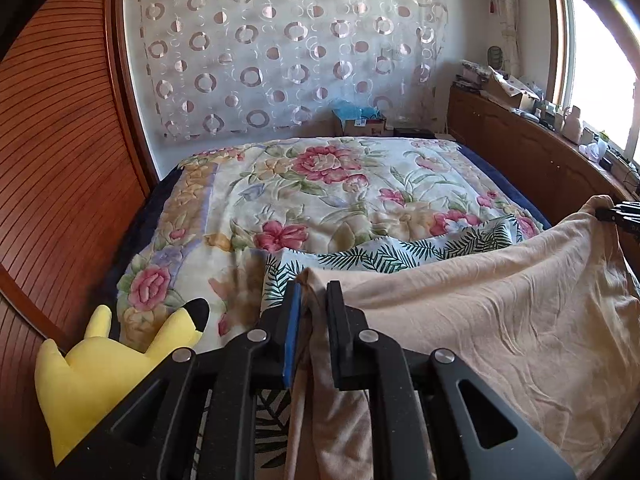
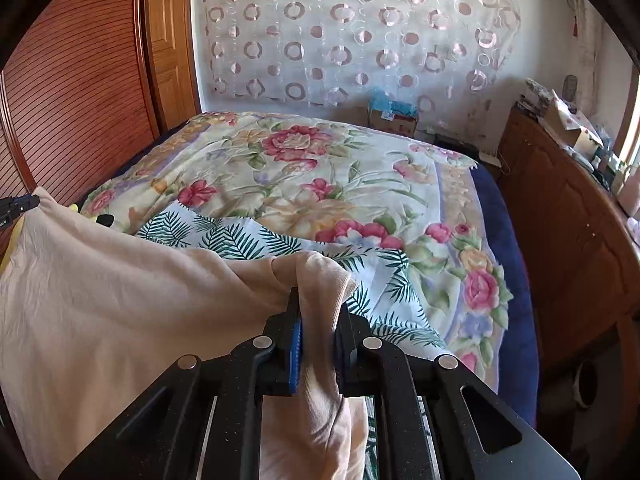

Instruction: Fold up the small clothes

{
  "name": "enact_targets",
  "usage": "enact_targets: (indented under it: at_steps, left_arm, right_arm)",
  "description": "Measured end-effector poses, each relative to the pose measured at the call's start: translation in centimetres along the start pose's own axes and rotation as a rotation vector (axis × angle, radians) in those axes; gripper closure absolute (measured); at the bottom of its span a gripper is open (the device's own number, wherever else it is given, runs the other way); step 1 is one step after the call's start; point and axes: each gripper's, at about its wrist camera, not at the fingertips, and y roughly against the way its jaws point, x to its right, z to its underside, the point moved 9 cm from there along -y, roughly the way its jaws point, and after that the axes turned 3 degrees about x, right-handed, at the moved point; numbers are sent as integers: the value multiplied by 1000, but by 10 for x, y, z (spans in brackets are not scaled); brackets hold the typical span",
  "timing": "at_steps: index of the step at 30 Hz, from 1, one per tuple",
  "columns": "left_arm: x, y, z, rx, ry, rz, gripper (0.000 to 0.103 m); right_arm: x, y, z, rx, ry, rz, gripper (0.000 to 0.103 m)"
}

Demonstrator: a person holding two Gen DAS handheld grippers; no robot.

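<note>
Peach garment (image 1: 500,312), stretched between two grippers above a palm-leaf print cloth (image 1: 400,254) on the floral bedspread (image 1: 312,196). Left gripper (image 1: 314,292): jaws closed on one bunched corner of the garment. Right gripper (image 2: 318,304): jaws clamped on the opposite corner, fabric spilling over the fingers. Yellow plush toy (image 1: 104,360): at the bed's left edge, beside the slatted wooden wardrobe (image 1: 60,160). Circle-patterned curtain (image 1: 288,52): on the far wall.
</note>
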Motion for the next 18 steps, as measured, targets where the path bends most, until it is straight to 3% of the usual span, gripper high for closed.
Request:
enact_targets:
  at_steps: [1, 3, 5, 6, 7, 11, 18]
  left_arm:
    - [-2, 1, 0, 0, 2, 0, 81]
    - [-4, 11, 0, 8, 12, 10, 59]
    - [-5, 22, 3, 3, 9, 3, 56]
    - [-7, 26, 5, -6, 11, -13, 53]
    - [-8, 31, 9, -10, 21, -20, 43]
    - [-1, 58, 29, -13, 38, 19, 27]
    - [21, 81, 82, -85, 25, 59, 25]
  right_arm:
    - [-4, 10, -3, 7, 14, -6, 87]
    - [-11, 30, 0, 28, 35, -6, 82]
    - [-17, 52, 4, 30, 43, -9, 67]
    - [-19, 63, 4, 34, 42, -11, 65]
    - [-22, 75, 7, 39, 39, -17, 64]
    - [-34, 131, 34, 59, 8, -55, 56]
    - [-35, 190, 106, -10, -60, -122, 55]
